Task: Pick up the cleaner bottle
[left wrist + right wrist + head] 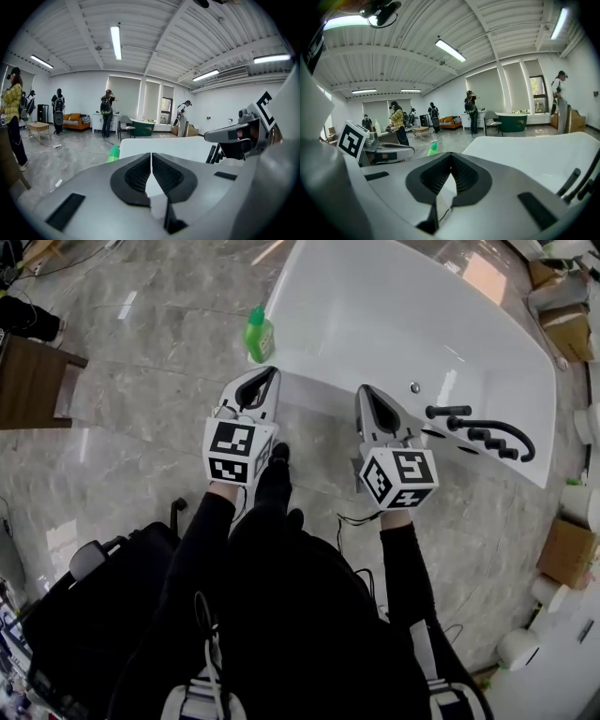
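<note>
The grey marble floor (141,446) lies open to the left and in front of the single white bathtub (394,324). The tub's near rim runs slantwise just ahead of the tools. There are two of these, the left tool (271,373) and the right tool (365,391). Each has its jaws pressed together, with nothing between them, and touches nothing. One green cleaner bottle (259,334) stands upright just beside the tub's left edge, near the left tool's tip.
</note>
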The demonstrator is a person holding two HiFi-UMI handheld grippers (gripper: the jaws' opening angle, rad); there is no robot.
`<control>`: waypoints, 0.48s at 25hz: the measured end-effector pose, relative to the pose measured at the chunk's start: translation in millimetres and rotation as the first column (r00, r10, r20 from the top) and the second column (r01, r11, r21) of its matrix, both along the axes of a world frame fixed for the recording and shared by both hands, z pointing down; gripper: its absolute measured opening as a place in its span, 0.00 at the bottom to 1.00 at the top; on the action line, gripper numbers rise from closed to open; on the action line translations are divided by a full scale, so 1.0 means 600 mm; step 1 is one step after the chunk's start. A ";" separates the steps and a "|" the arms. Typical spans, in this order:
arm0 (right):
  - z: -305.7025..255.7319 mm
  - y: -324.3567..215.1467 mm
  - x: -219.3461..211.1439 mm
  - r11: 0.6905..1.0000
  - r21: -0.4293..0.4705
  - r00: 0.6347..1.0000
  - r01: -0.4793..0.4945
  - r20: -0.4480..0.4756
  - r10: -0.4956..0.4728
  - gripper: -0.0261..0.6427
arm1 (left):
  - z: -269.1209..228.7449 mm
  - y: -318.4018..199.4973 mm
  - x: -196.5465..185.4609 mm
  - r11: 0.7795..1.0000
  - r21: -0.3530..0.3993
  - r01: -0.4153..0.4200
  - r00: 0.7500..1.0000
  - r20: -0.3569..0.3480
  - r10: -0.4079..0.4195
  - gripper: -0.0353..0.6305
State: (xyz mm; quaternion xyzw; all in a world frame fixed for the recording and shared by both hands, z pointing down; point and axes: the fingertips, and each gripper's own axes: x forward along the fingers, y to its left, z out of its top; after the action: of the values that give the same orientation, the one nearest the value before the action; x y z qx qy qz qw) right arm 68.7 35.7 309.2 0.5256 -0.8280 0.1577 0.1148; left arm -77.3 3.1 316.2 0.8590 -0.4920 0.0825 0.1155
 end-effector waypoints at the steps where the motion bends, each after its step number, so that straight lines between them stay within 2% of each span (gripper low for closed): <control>1: 0.005 -0.012 -0.002 1.000 -0.007 1.000 0.002 -0.002 -0.002 0.04 | 0.005 -0.010 -0.003 1.000 -0.005 0.000 1.000 0.001 0.000 0.07; 6: 0.030 -0.067 -0.007 0.999 -0.044 1.000 0.012 -0.014 -0.013 0.04 | 0.032 -0.051 -0.020 0.999 -0.038 0.020 1.000 0.016 -0.019 0.08; 12: 0.049 -0.116 -0.022 0.997 -0.076 0.999 0.029 -0.019 -0.030 0.04 | 0.077 -0.081 -0.048 0.994 -0.105 0.039 0.999 0.041 -0.035 0.22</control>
State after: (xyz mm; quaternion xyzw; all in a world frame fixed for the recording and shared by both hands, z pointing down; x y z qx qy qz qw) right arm 55.5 -33.6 338.8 0.5102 -0.8280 0.1817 0.1453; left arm -106.4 -45.5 362.4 0.8406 -0.5050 0.1229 0.1526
